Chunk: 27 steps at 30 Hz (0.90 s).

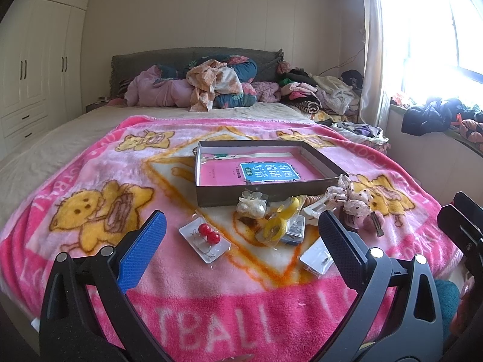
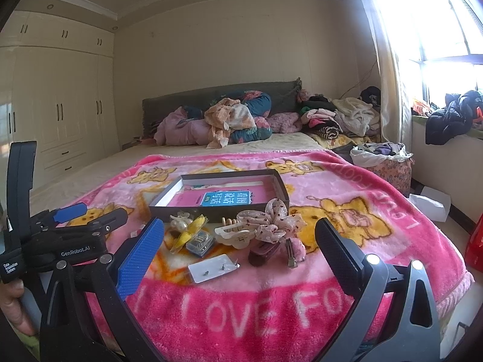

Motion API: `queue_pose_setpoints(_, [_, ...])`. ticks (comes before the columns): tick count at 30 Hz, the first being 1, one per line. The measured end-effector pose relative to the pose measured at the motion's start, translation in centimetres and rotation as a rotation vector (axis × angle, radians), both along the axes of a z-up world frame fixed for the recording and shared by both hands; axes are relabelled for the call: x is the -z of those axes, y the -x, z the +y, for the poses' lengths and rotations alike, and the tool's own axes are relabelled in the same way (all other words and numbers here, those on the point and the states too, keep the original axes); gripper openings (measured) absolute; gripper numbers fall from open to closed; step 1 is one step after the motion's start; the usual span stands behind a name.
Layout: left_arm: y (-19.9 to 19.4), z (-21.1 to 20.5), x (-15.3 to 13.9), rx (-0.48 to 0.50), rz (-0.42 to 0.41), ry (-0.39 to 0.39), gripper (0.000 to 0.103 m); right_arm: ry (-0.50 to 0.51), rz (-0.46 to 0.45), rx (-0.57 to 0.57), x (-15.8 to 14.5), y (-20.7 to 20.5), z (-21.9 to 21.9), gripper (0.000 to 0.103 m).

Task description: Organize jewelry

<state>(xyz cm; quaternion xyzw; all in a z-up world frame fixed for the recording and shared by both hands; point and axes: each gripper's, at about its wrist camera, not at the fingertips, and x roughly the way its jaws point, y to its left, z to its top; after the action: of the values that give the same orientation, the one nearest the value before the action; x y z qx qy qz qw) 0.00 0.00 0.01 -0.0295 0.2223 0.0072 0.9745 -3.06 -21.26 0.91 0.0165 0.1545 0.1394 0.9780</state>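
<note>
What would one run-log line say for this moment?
left gripper: open, empty | right gripper: open, empty | jewelry pile: outside box

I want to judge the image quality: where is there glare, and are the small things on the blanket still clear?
Left wrist view: the window is blown out white at upper right, and the walls bow from fisheye distortion; the red earrings stay sharp. Right wrist view: the same window glares and washes out the curtain; the box and hair bow are clear.
</note>
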Motion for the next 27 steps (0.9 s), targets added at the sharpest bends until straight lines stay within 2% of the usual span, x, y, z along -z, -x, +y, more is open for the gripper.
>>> queue_pose_setpoints(27, [0.02,-0.03,0.0,0.0,-0.004,-0.004,0.092,-0.005,-0.002,-0.001,-0.11,0.16,-0.06,0.097])
